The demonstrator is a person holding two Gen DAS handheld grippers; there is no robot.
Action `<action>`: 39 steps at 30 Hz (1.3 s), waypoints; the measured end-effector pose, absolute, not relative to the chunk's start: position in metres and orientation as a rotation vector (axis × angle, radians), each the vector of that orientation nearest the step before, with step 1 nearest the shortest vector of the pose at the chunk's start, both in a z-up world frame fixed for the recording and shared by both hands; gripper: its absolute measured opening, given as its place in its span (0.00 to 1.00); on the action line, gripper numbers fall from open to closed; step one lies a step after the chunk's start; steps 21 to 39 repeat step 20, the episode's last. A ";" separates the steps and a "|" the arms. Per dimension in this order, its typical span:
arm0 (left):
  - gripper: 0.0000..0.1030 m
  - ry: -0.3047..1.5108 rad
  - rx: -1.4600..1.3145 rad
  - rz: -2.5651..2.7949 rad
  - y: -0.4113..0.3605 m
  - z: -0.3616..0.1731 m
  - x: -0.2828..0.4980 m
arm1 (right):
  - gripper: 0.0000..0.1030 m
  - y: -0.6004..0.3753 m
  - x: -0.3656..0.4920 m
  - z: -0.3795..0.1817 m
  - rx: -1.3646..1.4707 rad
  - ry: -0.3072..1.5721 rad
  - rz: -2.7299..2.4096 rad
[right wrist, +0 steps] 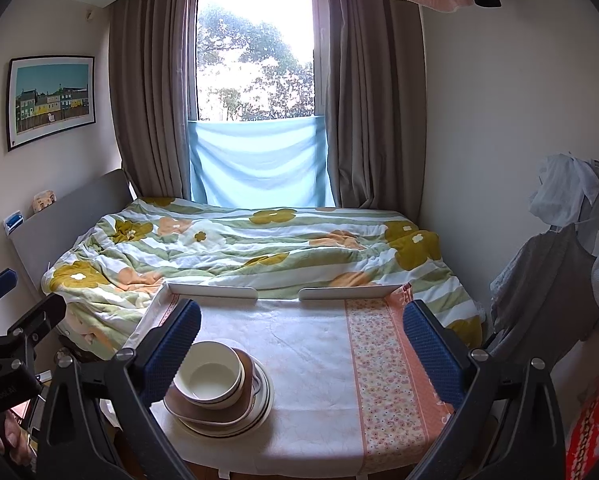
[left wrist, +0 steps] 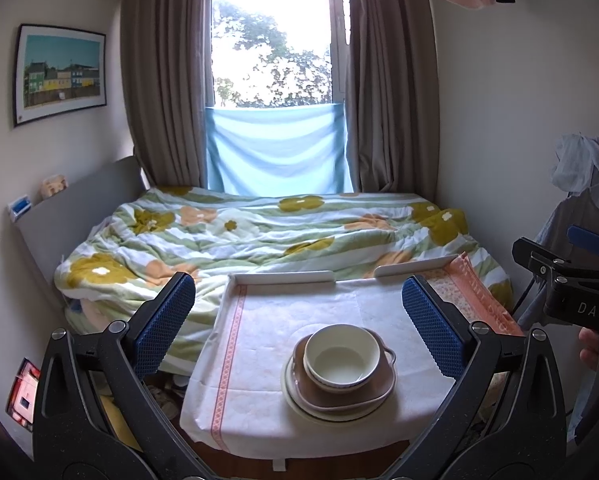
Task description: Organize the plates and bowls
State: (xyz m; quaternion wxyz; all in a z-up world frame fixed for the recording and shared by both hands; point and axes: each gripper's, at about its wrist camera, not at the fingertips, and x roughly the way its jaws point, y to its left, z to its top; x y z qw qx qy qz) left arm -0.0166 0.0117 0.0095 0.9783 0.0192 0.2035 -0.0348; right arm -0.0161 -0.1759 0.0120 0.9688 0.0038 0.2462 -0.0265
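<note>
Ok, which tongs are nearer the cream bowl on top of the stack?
Left, though only slightly. The left tongs are open and lined up squarely behind the cream bowl. The right tongs are open too, offset to its right, with the bowl beside their left finger.

A home bedroom: a bed [right wrist: 259,248] with a floral duvet, curtains [right wrist: 151,92] framing the window, clothes [right wrist: 559,272] hanging nearby.

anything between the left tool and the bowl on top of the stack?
Nothing visible. The left tool is open and apart from the white bowl, which sits uncovered atop the brown dish and plates; only bare tablecloth around.
</note>
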 end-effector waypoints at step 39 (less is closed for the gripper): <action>1.00 0.379 0.050 -0.064 0.024 0.005 0.007 | 0.98 -0.163 0.008 0.007 0.014 0.509 -0.076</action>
